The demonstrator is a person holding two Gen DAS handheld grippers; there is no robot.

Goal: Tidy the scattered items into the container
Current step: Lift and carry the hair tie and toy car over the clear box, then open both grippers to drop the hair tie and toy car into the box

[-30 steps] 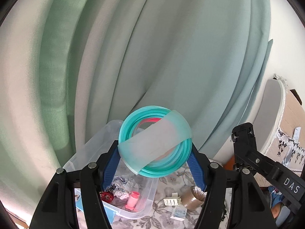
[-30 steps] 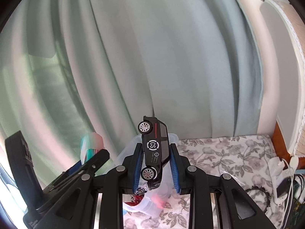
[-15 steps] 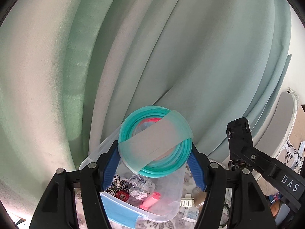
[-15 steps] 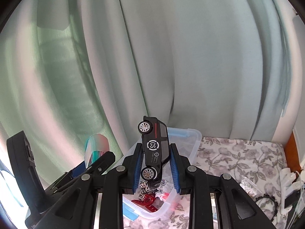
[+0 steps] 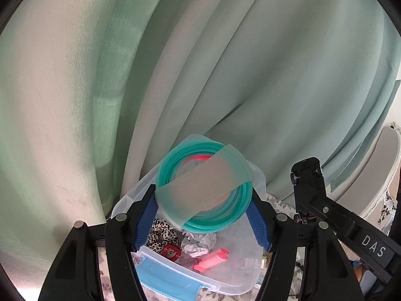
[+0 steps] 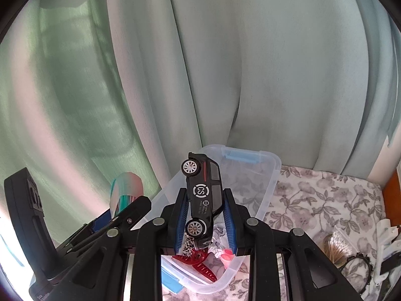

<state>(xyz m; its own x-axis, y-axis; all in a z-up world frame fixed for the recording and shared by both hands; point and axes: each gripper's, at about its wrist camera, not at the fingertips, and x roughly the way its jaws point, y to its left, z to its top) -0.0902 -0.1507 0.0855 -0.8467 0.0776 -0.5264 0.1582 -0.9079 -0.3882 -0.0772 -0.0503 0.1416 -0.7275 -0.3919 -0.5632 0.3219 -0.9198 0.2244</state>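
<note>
My left gripper (image 5: pixel 203 200) is shut on a teal ring bundle (image 5: pixel 204 188) wrapped in a translucent band, held above a clear plastic container (image 5: pixel 248 273). The container holds a pink tube (image 5: pixel 211 263), crumpled paper (image 5: pixel 198 244), a leopard-print scrunchie (image 5: pixel 160 233) and a red clip (image 5: pixel 171 252). My right gripper (image 6: pixel 205 207) is shut on a black toy car (image 6: pixel 203 198), held nose-down over the same container (image 6: pixel 272 183). The left gripper and its ring bundle (image 6: pixel 125 193) also show in the right wrist view, at the left.
Green-grey curtains (image 5: pixel 225 62) hang close behind the container. The container sits on a floral tablecloth (image 6: pixel 325 200). A clear bag (image 6: pixel 335 245), a black lacy band (image 6: pixel 356 263) and white plastic pieces (image 6: pixel 386 235) lie at the right. The right gripper's body (image 5: pixel 338 215) shows at the right.
Both grippers have moved left toward the container with their loads. The container now shows larger and more central under each gripper, with more of its inside visible.
</note>
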